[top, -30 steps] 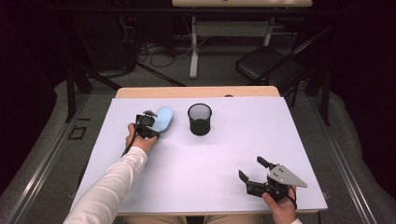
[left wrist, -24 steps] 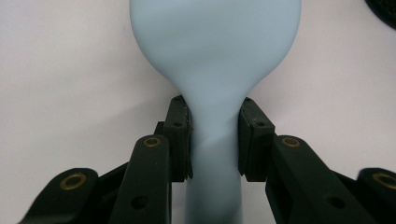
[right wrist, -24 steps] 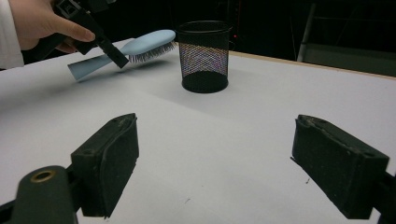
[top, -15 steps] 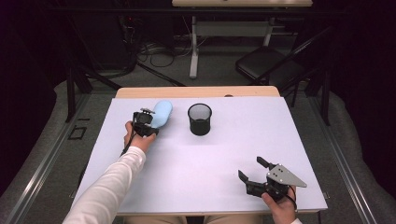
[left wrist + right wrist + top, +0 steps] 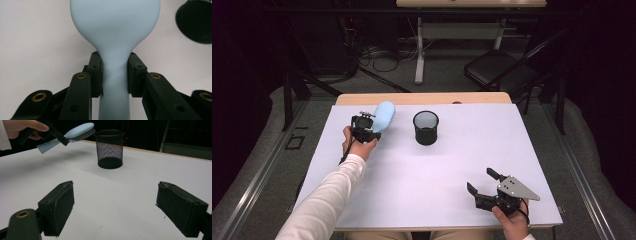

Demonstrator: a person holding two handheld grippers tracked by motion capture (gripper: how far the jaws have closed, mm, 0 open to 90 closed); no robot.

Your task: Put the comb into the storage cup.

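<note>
Hairbrush [image 5: 115, 37] neck btwn left gripper [image 5: 114, 75] pads

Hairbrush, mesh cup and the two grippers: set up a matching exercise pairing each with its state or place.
Column one:
1. hairbrush
2. mesh cup
3. left gripper
4. right gripper

Column two:
A. jaws open, nothing between them
B. upright on the table
C. lifted off the table, bristles down
D. clamped on a pale blue handle

Pairs: 1-C, 2-B, 3-D, 4-A
</note>
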